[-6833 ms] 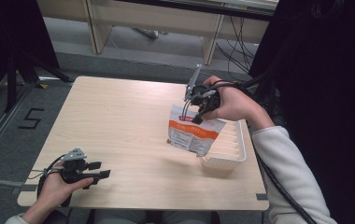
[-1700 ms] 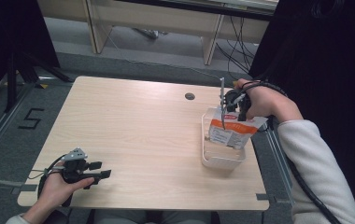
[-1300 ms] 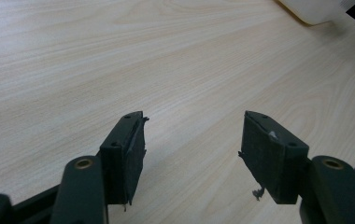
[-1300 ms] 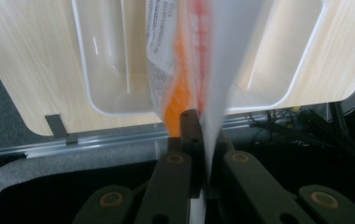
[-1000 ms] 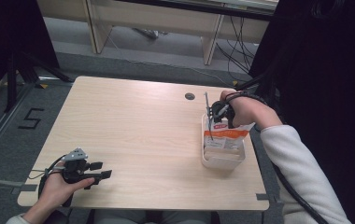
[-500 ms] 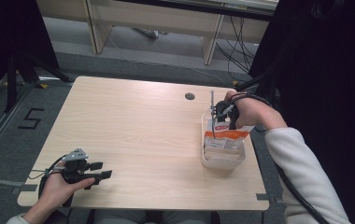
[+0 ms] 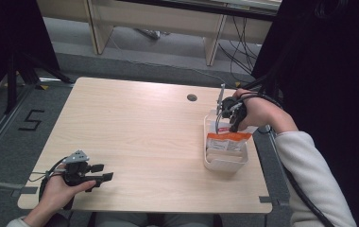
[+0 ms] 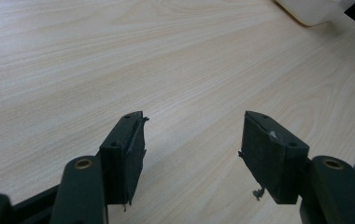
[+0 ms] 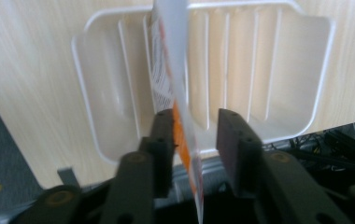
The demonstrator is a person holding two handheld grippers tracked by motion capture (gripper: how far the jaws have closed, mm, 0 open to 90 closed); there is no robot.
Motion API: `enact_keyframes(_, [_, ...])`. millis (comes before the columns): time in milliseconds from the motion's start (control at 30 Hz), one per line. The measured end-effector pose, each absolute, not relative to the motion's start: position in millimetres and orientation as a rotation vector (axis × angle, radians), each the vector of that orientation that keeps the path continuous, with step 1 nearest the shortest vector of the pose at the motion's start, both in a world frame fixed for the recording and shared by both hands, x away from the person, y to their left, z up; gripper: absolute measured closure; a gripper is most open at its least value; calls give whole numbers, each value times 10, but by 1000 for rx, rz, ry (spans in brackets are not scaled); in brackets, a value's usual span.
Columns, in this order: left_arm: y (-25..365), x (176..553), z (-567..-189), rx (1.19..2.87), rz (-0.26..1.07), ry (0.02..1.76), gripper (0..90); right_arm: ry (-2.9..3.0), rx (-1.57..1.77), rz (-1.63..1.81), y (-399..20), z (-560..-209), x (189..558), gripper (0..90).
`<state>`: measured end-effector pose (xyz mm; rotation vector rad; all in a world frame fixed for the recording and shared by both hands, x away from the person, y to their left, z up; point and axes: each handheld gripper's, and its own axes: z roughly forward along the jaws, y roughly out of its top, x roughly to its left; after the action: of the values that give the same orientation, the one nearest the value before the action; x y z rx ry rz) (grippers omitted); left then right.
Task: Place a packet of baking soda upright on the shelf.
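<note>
One pouch (image 7: 228,141), one rack (image 7: 225,161), two hand-held grippers (image 7: 103,177).

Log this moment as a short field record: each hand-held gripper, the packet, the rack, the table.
left hand-held gripper: jaws open, holding nothing, low over the table's near left corner
right hand-held gripper: jaws open, either side of the packet's top edge
packet: orange and white, standing on edge in the rack
rack: white, ribbed, at the table's right edge
table: light wood, round hole near the far edge
</note>
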<state>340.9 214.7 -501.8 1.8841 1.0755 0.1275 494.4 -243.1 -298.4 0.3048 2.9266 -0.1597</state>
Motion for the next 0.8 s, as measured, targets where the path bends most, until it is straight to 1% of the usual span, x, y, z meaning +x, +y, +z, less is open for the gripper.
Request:
enact_keyframes(33, [2145,3409,-5018,1882,128,1077,390,2927,305,-160,-2431,-2984,4944,590])
enact_keyframes(67, [2145,3410,-5018,1882,128,1077,390,2925,283,-118,-2441,-2973,4958,571])
enact_keyframes(267, [2141,3408,-5017,1880,128,1076,390,2900,428,133,-2426,-2846,4882,424])
enact_keyframes(300, [2142,3408,-5017,1884,128,1073,389,2891,433,158,-2413,-2837,4861,416])
enact_keyframes(533, [2141,3409,-5016,1883,129,1072,388,2910,399,344,-2260,-2793,4742,389])
enact_keyframes(700, [2141,3406,-5013,1881,135,1071,387,2902,402,447,-2125,-2827,4635,390])
enact_keyframes(800, [2141,3404,-5009,1878,140,1071,386,2849,384,492,-2050,-2877,4570,408])
